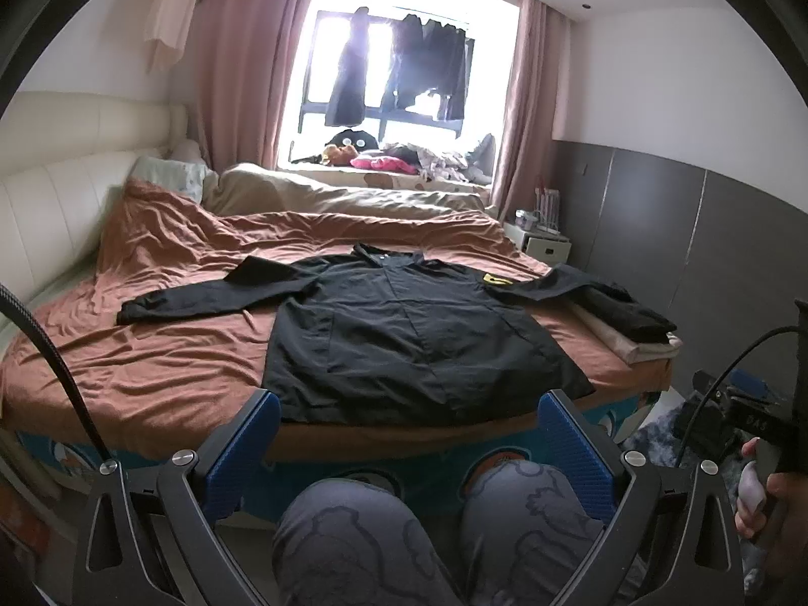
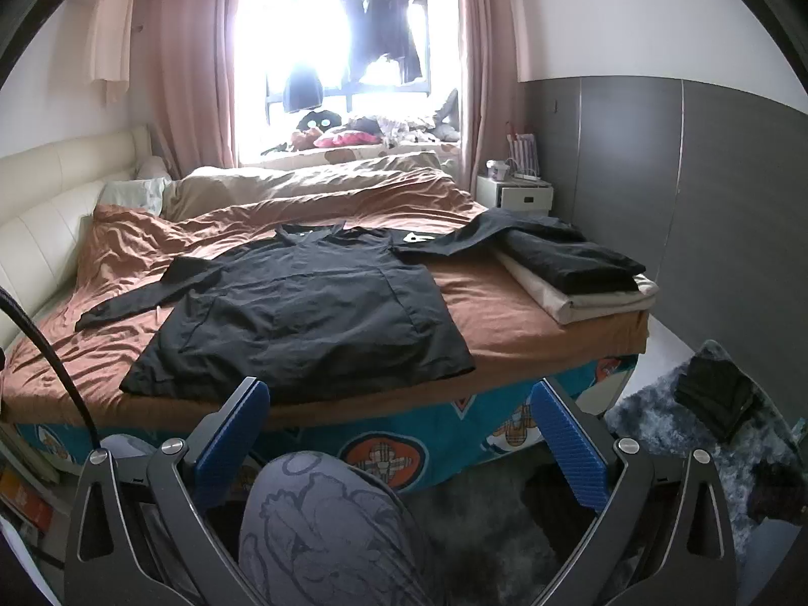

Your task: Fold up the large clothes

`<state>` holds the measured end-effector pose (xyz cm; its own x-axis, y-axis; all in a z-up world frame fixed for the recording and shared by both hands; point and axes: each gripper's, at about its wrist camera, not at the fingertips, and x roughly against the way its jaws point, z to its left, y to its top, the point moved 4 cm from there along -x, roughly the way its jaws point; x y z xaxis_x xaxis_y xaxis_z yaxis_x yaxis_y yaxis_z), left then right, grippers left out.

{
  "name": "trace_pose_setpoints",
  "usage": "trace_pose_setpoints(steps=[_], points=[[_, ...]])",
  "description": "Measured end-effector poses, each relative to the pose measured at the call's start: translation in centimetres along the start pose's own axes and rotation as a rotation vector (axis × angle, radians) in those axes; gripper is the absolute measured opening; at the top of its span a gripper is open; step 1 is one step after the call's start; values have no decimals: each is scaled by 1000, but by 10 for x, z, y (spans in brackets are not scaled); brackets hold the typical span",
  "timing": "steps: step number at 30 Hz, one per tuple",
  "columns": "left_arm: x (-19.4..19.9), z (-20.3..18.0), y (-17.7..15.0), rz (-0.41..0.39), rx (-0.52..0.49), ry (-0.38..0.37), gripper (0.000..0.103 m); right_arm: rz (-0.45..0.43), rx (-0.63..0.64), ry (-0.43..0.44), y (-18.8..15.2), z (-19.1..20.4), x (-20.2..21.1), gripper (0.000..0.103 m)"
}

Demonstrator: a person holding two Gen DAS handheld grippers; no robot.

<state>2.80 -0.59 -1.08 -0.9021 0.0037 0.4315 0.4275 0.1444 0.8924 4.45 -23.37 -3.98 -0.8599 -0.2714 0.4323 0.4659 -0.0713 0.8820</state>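
Blue ribbed pads are lining both grippers, and both are standing wide apart with nothing between them. The left gripper (image 1: 409, 439) is hanging short of the bed's near edge, above the person's knees (image 1: 353, 530) in grey patterned trousers. The right gripper (image 2: 401, 424) is hovering likewise before the near edge, over one knee (image 2: 323, 515); in the left view a hand (image 1: 772, 515) is gripping the right gripper's dark handle at the right border.

Beyond the fingers, the black shirt (image 1: 414, 338) is lying flat and spread on the brown sheet (image 1: 166, 353), its hem reaching the bed's near edge and its collar pointing toward the far side. One sleeve is stretching out toward the headboard (image 1: 60, 202) side; the other is reaching toward the right edge, where its end is lying on a folded black garment (image 2: 575, 257). That garment is sitting on a folded beige cloth (image 2: 591, 298) at the bed's right edge.

A beige quilt (image 2: 303, 182) is lying bunched along the far side, with a pillow (image 2: 136, 192) near the headboard. A white nightstand (image 2: 515, 194) is standing past the far right corner. Behind, dark clothes (image 1: 429, 60) are hanging in the bright window between pink curtains (image 1: 242, 65). On the floor to the right, a grey shaggy rug (image 2: 646, 419) is carrying a dark folded item (image 2: 717, 399).
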Motion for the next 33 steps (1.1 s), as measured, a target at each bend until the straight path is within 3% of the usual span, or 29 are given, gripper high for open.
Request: trace_pose_setpoints(steps=[33], points=[[12, 13, -5, -27, 14, -10, 103, -6, -7, 3, -5, 1, 1, 103]])
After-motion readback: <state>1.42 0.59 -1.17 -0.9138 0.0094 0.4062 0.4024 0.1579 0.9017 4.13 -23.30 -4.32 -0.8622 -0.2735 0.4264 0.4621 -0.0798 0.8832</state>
